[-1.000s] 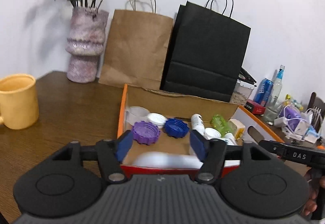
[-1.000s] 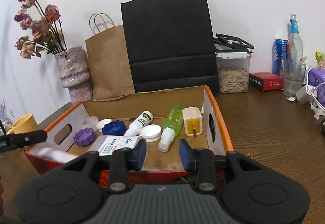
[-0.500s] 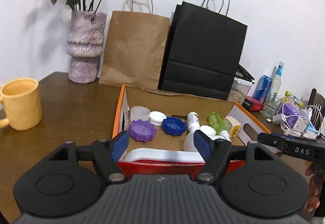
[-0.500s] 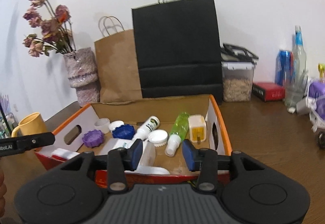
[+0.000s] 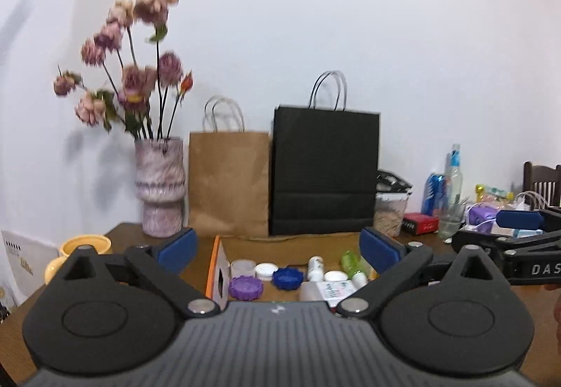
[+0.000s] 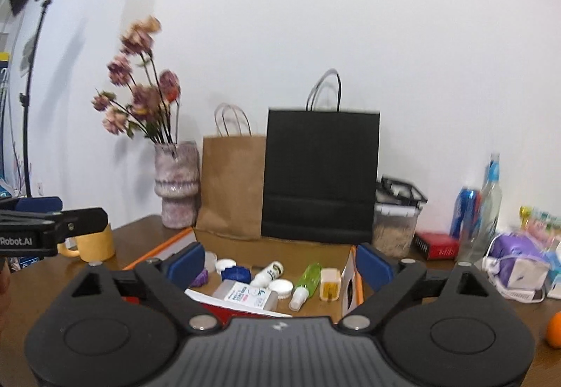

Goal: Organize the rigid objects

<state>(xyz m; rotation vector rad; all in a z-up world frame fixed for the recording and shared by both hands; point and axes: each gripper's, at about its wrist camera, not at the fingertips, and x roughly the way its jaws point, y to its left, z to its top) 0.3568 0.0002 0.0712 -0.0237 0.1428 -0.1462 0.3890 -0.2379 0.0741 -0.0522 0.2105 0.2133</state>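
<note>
White wall (image 5: 350, 18), brown wooden table (image 6: 438, 285), light stand (image 6: 31, 36), dark chair (image 5: 541, 183)

Both your wrist cameras look nearly level across the wooden table (image 5: 413, 239) toward the white wall, set back from the orange-rimmed box (image 6: 358, 281). Your left view sits left of the box, your right view right of it; both share the box, black bag (image 5: 324, 173) and vase (image 6: 177, 183)
</note>
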